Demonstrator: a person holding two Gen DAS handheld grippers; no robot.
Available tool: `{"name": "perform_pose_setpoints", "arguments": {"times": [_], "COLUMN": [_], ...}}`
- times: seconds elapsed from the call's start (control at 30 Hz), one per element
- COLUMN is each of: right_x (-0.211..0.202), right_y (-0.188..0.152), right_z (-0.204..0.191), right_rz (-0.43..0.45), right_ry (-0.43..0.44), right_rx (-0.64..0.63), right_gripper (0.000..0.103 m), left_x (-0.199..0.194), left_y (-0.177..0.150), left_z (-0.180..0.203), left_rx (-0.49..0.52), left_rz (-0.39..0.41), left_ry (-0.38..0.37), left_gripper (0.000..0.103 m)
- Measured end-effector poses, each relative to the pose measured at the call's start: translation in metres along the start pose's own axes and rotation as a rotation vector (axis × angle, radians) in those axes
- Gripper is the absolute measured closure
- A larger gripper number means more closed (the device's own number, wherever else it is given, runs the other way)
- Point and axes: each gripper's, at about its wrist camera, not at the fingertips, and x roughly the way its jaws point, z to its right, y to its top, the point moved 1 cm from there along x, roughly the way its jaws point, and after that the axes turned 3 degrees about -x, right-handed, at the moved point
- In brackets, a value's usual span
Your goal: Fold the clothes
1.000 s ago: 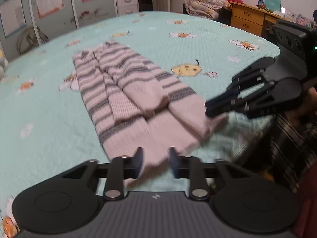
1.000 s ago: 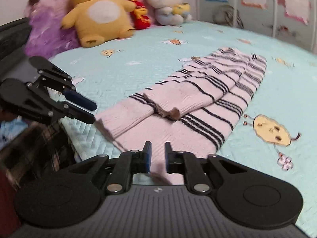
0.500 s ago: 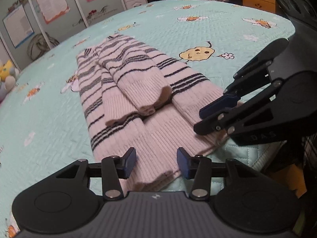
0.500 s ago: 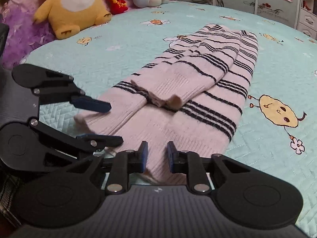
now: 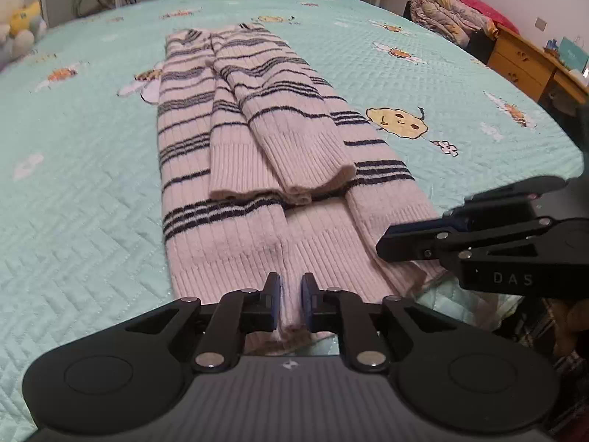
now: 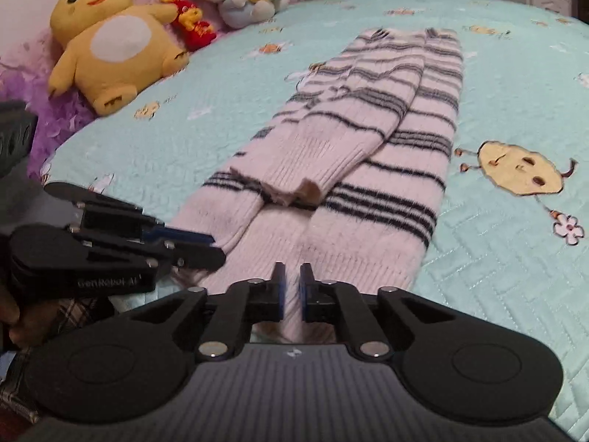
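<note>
Pale ribbed knit, the dark-striped sweater (image 5: 257, 154): stretched lengthwise away from both grippers, near hem pinched by left gripper (image 5: 291, 304), just closed, and clenched right gripper (image 6: 291, 293).

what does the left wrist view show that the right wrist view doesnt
Only the left wrist view shows the wooden dresser and the bundled quilt beyond the bed's far corner.

Only the right wrist view shows the yellow plush toy, the small red plush and the purple pillow.

Both show the striped sweater lying folded lengthwise on the teal bedspread, with the left claw, which has just been closing, and the right claw each pinched on its near hem.
</note>
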Motion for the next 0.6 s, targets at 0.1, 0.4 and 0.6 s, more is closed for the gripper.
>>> {"name": "perform_pose_setpoints", "arguments": {"times": [0.1, 0.4, 0.6], "right_x": [0.001, 0.007, -0.006], "right_y": [0.0, -0.001, 0.01], "right_z": [-0.01, 0.002, 0.008], "right_rz": [0.003, -0.006, 0.015], "right_ry": [-0.022, -0.035, 0.045], "right_rx": [-0.072, -0.018, 0.088], "right_gripper": [0.078, 0.1, 0.1], "left_x": [0.001, 0.005, -0.014], "left_y": [-0.001, 0.003, 0.012], "left_z": [0.009, -0.004, -0.005], "left_rx": [0.061, -0.02, -0.051], "left_rz": [0.01, -0.009, 0.024], "left_ry": [0.031, -0.014, -0.068], "left_gripper": [0.073, 0.093, 0.094]}}
